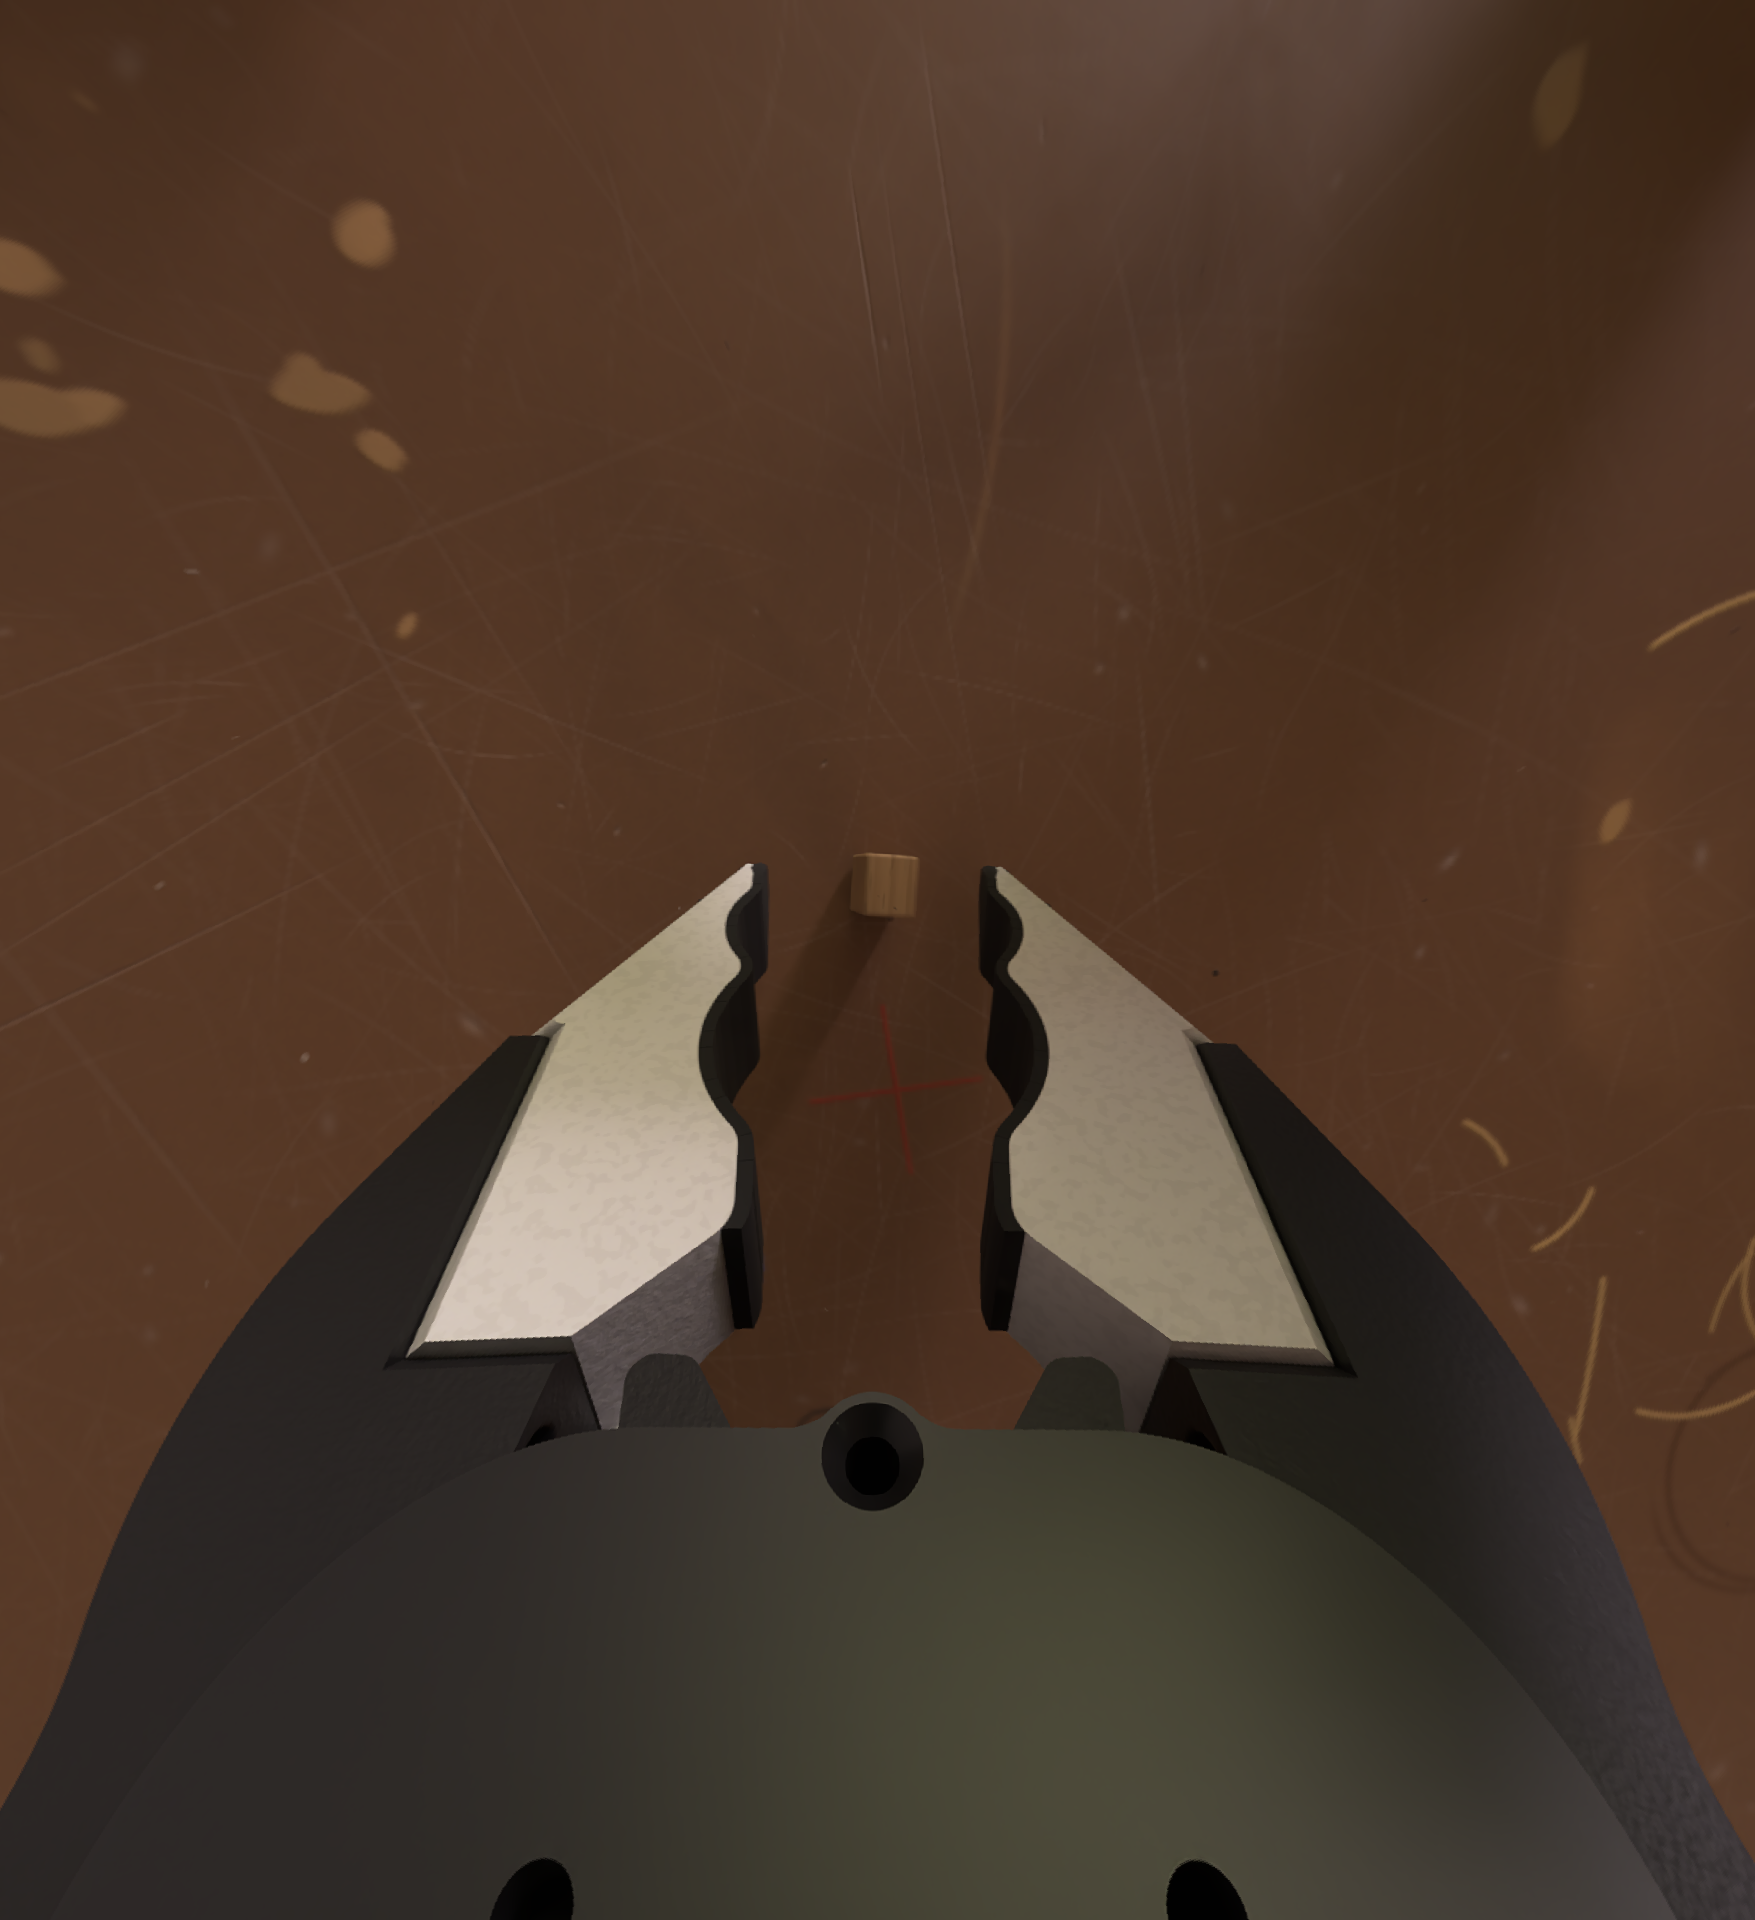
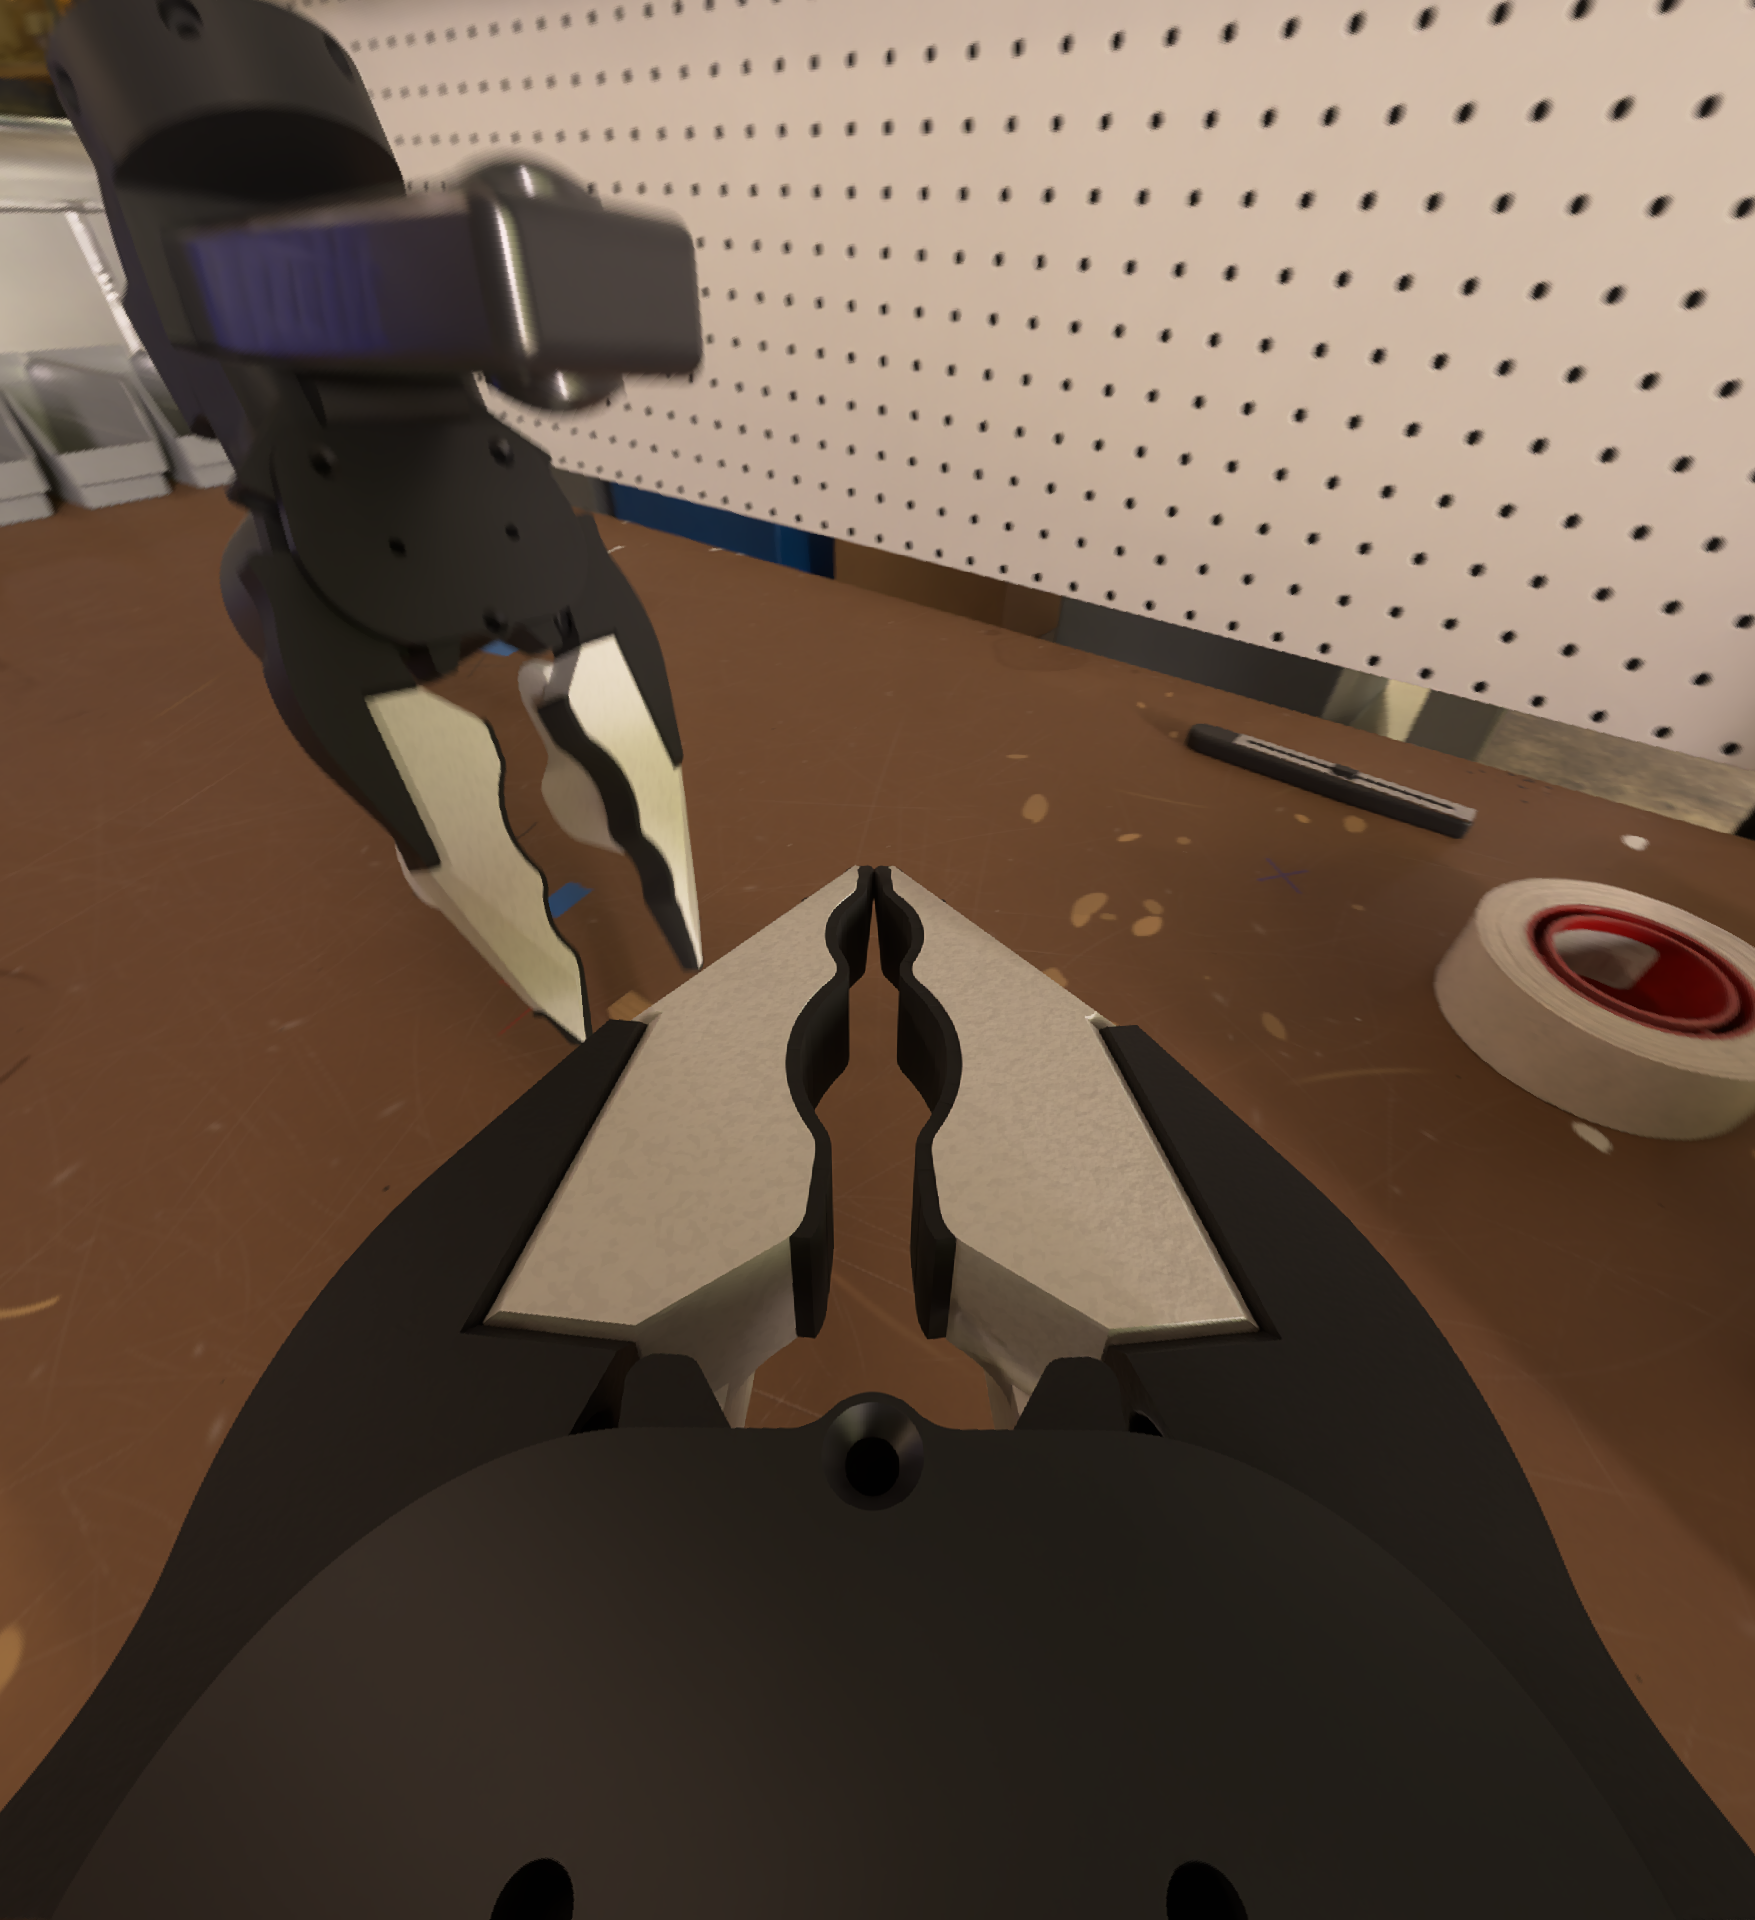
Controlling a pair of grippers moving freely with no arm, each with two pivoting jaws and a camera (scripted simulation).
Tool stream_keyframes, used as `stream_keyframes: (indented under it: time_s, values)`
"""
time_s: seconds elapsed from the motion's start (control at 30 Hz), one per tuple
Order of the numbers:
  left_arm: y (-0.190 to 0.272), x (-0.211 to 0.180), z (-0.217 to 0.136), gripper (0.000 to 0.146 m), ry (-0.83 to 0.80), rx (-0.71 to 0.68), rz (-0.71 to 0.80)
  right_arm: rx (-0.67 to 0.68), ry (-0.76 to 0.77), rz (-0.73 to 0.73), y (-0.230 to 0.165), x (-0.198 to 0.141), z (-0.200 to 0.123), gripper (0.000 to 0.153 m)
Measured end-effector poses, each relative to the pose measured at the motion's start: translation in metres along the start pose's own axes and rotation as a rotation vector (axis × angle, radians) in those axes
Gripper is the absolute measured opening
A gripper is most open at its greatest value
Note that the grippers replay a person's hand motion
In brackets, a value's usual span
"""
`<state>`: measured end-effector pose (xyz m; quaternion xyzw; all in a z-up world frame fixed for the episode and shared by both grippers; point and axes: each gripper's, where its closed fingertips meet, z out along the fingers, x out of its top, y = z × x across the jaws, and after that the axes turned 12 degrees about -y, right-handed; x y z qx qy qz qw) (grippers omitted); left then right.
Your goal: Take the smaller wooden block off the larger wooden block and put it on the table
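A small tan wooden block (image 1: 885, 885) lies on the brown table, seen in the left wrist view in the gap between my fingertips and touching neither. My left gripper (image 1: 873, 871) points down at the table with its jaws open and empty. In the right wrist view the left gripper (image 2: 639, 992) hangs at the upper left with its tips near the table, and a tan corner of the block (image 2: 629, 1006) shows just below them. My right gripper (image 2: 873, 873) is shut and empty, low over the table just right of the left gripper. No larger block shows.
A thin red cross (image 1: 894, 1086) is marked on the table near the block. A roll of white tape with a red core (image 2: 1621, 1008) lies to the right, a black bar-shaped tool (image 2: 1330, 779) behind it. A pegboard wall (image 2: 1268, 312) stands at the back, grey bins (image 2: 73, 447) at the far left.
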<state>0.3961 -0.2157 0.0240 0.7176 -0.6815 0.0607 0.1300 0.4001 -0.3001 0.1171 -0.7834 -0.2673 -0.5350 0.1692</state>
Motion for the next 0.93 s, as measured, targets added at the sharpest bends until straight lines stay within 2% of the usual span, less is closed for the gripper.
stream_keyframes:
  time_s: [0.1,0.2,0.27,0.33,0.47,0.6,0.93]
  values:
    - [0.009,-0.004,-0.023,0.045,0.113,0.028,-0.030,0.082,-0.040,-0.075,-0.016,-0.005,0.003,0.002]
    - [0.035,-0.025,-0.032,0.048,0.159,0.002,-0.035,0.256,-0.195,-0.214,-0.046,-0.028,0.005,0.007]
    - [0.051,-0.042,-0.026,0.057,0.160,-0.010,-0.039,0.385,-0.327,-0.267,-0.066,-0.050,0.005,0.017]
    - [0.062,-0.054,-0.014,0.070,0.157,-0.011,-0.044,0.455,-0.439,-0.316,-0.078,-0.070,0.004,0.030]
    - [0.072,-0.059,-0.001,0.086,0.157,0.007,-0.018,0.489,-0.558,-0.394,-0.090,-0.091,0.002,0.043]
    - [0.073,-0.058,0.001,0.086,0.138,0.049,0.004,0.476,-0.571,-0.406,-0.093,-0.093,0.003,0.043]
    - [0.096,-0.065,-0.001,0.067,0.130,0.081,-0.041,0.549,-0.544,-0.358,-0.101,-0.094,0.003,0.044]
